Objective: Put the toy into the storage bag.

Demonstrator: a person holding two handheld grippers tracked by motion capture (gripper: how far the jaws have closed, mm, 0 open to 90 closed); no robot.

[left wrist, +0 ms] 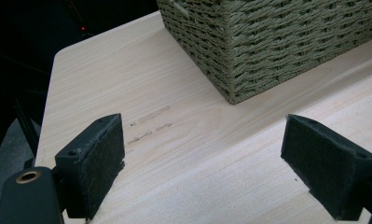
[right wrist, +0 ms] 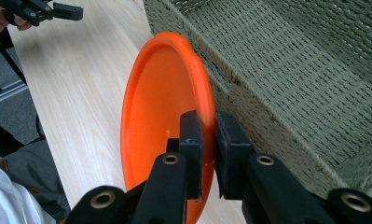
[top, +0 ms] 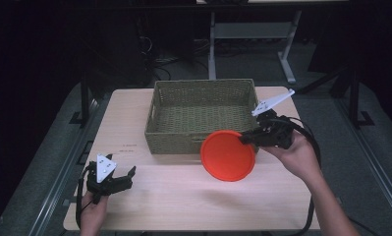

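Jaws of the right gripper [right wrist: 207,140] are clamped on the rim of the orange plate [top: 228,155], held tilted on edge just in front of the woven basket [top: 202,118]. Far to its left, the left gripper [top: 119,178] rests low over the table [top: 159,196], jaws spread wide, holding nothing.

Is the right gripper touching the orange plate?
Touching. In the right gripper view, the right gripper has its two black jaws closed on the rim of the orange plate, one on each side.
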